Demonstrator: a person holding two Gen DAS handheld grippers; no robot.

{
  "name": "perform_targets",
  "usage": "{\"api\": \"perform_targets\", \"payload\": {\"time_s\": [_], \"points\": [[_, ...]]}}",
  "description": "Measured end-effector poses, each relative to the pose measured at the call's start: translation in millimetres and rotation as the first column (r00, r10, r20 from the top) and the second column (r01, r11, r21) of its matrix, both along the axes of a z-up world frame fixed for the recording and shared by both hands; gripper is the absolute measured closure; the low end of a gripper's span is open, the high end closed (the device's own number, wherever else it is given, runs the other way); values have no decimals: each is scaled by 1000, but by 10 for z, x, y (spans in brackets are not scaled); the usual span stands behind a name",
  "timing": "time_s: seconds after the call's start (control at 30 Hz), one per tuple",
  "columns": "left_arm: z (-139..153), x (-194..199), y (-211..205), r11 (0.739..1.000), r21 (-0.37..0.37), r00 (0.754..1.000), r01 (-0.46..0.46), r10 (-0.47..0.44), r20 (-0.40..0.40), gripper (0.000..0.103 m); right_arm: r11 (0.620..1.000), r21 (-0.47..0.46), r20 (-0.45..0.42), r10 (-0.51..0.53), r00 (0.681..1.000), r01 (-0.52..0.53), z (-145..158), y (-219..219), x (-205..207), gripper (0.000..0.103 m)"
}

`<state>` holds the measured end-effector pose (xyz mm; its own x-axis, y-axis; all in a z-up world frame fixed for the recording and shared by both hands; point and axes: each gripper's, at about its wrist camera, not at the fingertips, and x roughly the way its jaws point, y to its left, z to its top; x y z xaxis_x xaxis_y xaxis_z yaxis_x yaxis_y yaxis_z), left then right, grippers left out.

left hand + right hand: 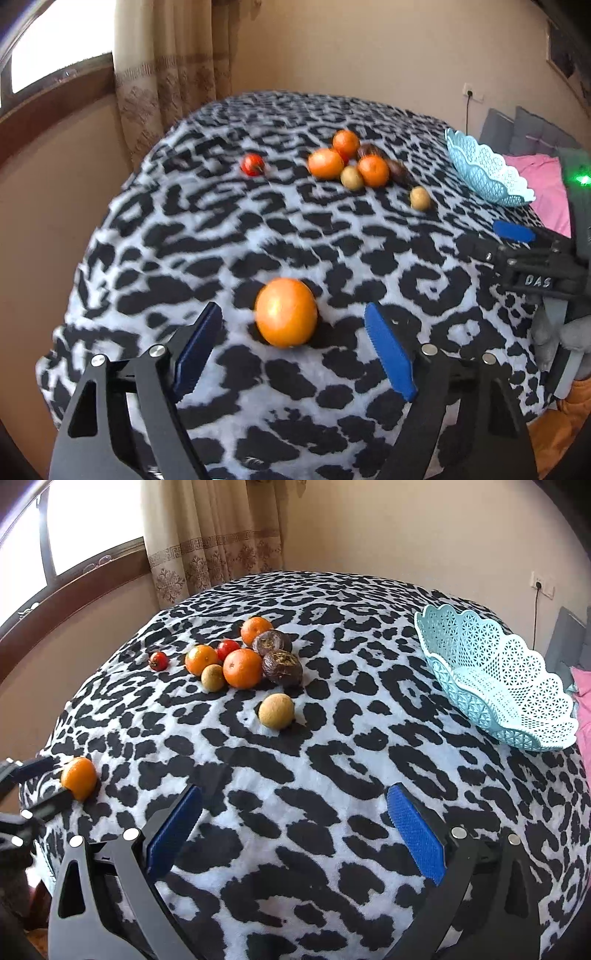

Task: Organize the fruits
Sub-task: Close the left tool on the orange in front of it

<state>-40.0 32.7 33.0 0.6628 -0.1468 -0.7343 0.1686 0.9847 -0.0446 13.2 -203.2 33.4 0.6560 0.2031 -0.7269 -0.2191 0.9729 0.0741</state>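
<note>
A round, glossy orange (286, 312) is seen lying on the fuzzy spotted blanket (207, 229) between the spread pads of the left claw (293, 347), untouched. Only the right view shows two wrinkled dark fruits (282, 666) in the far pile of fruit (236, 657). The right claw (293, 830) is held wide over bare blanket. At far right, the lacy blue plastic basket (517, 701) is seen tilted.

clear: blanket (314, 775) centre | obstacles: fruit cluster (240, 657), basket (498, 686)
</note>
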Motion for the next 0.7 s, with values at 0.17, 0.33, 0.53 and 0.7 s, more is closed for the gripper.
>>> {"api": "perform_targets", "payload": {"time_s": [0.17, 0.33, 0.53, 0.7], "points": [[-140, 102, 43, 998, -56, 998, -7, 4, -60, 51, 1000, 10, -2, 3, 1000, -3, 10, 15, 9, 2], [-136, 131, 116, 995, -93, 998, -29, 23, -63, 65, 999, 42, -13, 6, 1000, -6, 25, -3, 66, 2], [-77, 97, 138, 993, -117, 999, -16, 10, -46, 65, 996, 90, -47, 7, 999, -3, 36, -22, 240, 22], [7, 47, 136, 993, -114, 1000, -6, 5, -3, 65, 988, 150, -92, -6, 996, 20, 18, -58, 452, 38]]}}
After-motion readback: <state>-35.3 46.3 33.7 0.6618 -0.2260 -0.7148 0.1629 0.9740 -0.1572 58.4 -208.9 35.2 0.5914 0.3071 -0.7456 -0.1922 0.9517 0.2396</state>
